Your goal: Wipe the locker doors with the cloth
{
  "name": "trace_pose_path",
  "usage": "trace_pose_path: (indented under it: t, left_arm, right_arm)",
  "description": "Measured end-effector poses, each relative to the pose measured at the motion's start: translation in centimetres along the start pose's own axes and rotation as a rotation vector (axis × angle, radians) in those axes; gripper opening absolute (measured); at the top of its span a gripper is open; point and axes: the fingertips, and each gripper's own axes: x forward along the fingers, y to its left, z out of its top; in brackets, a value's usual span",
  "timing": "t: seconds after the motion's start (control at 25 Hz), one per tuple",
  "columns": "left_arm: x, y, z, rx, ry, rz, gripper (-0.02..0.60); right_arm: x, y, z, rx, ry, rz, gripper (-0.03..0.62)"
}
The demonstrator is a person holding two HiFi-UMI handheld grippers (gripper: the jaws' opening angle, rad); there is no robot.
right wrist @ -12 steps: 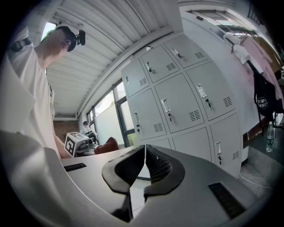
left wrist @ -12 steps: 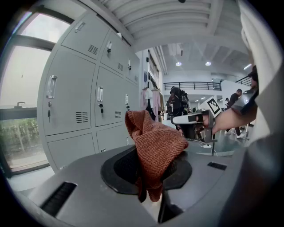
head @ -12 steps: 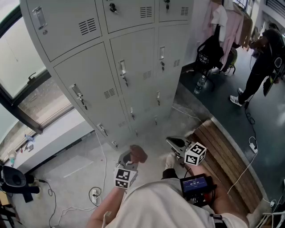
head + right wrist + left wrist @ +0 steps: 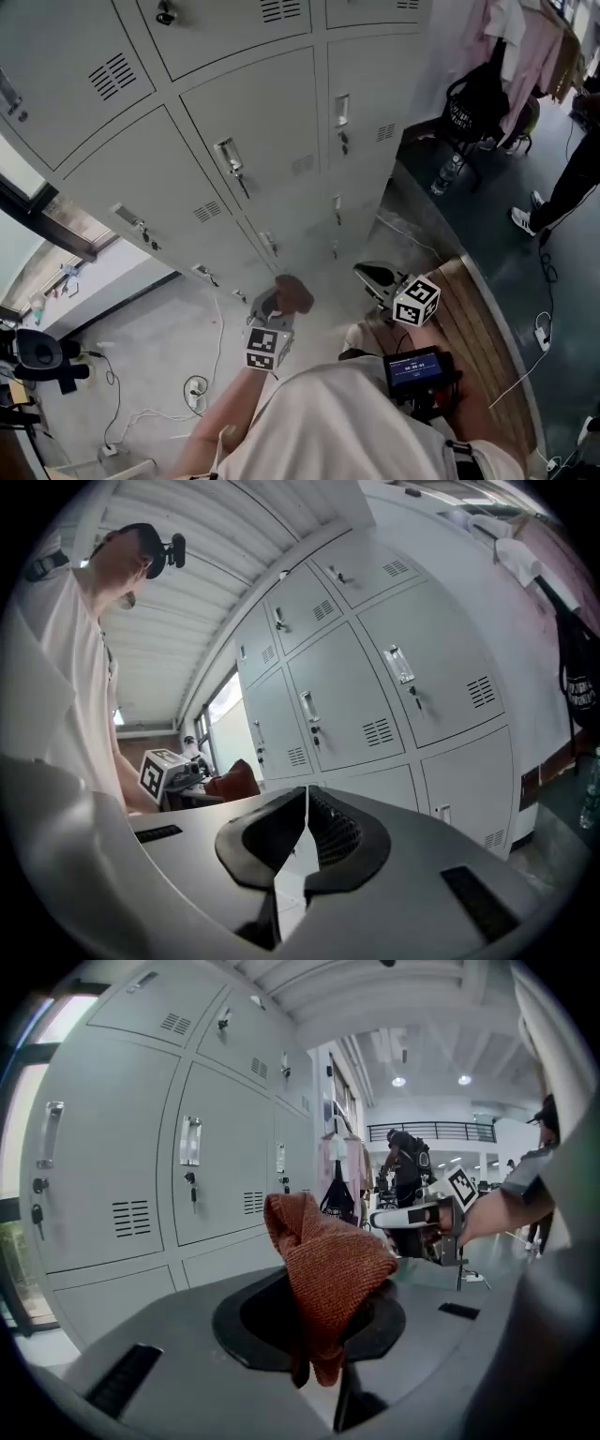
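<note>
A rust-brown cloth [image 4: 326, 1279] stands bunched up between the jaws of my left gripper [image 4: 319, 1335], which is shut on it. From the head the cloth [image 4: 293, 292] shows low at the centre, a short way off the grey locker doors [image 4: 262, 141]. My right gripper [image 4: 370, 278] sits to its right, also short of the lockers. Its jaws [image 4: 305, 841] are pressed together with nothing between them. In both gripper views the locker doors [image 4: 403, 696] rise ahead, with handles and vent slots.
A wooden bench [image 4: 478, 328] runs at the right. A black bag [image 4: 473, 108] and hanging clothes [image 4: 520, 47] are at the far right, with a bottle [image 4: 445, 178] on the floor. A person [image 4: 572, 178] stands at the right edge. Cables [image 4: 202, 398] trail over the floor.
The head view has shifted, so the lockers sit more to the left and lower. Both grippers have edged slightly up and right; the cloth stays in the left one.
</note>
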Motion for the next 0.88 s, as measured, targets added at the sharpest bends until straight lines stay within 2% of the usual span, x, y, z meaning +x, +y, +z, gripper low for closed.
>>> trace_pose_path:
  t: [0.16, 0.36, 0.6, 0.88]
  left_arm:
    - [4.5, -0.5, 3.0, 0.001, -0.001, 0.043, 0.072]
    - [8.5, -0.2, 5.0, -0.014, 0.004, 0.106, 0.073]
    - [12.0, 1.1, 6.2, -0.100, 0.002, 0.161, 0.072]
    - [19.4, 3.6, 6.2, -0.105, 0.049, 0.206, 0.072]
  right_arm:
    - [-0.6, -5.5, 1.6, 0.004, 0.015, 0.033, 0.018]
    - [-1.1, -10.2, 3.1, 0.007, 0.039, 0.088, 0.018]
    - [-0.5, -13.7, 5.3, -0.018, 0.050, 0.129, 0.018]
    - [-0.3, -16.4, 7.1, -0.029, 0.037, 0.121, 0.018]
